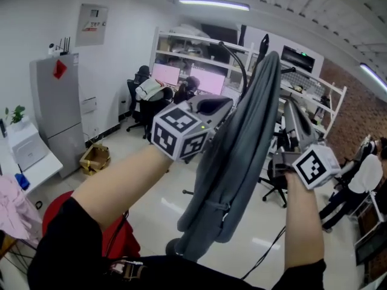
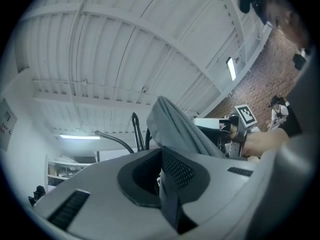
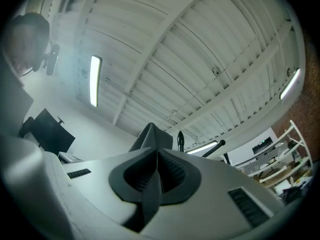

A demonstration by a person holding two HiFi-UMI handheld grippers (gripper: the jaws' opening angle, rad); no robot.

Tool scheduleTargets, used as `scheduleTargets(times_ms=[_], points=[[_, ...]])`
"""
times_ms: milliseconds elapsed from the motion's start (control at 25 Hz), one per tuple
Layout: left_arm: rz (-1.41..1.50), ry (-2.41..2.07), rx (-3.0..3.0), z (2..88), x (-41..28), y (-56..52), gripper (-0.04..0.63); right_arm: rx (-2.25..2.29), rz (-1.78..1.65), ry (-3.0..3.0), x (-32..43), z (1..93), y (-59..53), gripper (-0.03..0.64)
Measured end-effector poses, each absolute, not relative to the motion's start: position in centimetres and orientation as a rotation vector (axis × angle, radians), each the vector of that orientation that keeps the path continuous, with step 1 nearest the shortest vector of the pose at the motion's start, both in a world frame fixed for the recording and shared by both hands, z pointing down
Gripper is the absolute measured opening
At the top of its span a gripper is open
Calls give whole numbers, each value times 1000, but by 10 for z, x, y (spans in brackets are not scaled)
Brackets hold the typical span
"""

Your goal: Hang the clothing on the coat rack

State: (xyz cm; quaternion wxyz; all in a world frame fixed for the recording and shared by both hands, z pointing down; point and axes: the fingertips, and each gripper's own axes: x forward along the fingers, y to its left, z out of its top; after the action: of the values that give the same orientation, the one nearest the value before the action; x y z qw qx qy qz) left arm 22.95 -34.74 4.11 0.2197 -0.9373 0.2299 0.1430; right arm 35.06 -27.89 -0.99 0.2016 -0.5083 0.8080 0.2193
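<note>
Head view: left gripper [image 1: 225, 105] and right gripper [image 1: 285, 101] pinch grey garment [image 1: 242, 150].

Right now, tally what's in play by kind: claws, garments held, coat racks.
Claws: 2, the left claw and the right claw, both shut on the grey garment
Garments held: 1
Coat rack: 1
Total: 4

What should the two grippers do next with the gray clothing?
Probably lower both grippers a little, so the gray clothing settles on the coat rack's top peg. It peaks right beside that peg, and the left gripper and right gripper each pinch a fold of it.
</note>
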Motion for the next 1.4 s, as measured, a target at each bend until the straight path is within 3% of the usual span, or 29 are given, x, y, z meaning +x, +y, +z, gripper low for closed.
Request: scheduleTargets(times_ms=[520,760,1080,1400], points=[[348,776,-2695,171,142,-290,0,-1392,540,2605,333,175,-241,15],[249,852,-2762,242,110,-284,0,-1408,324,2703,315,254,-249,15],[77,1090,-2884,372,16,-280,0,-1280,57,2824,222,367,-265,15],[-55,1550,-2869,514,-136,-268,0,-1107,-119,3030,98,499,-295,15]])
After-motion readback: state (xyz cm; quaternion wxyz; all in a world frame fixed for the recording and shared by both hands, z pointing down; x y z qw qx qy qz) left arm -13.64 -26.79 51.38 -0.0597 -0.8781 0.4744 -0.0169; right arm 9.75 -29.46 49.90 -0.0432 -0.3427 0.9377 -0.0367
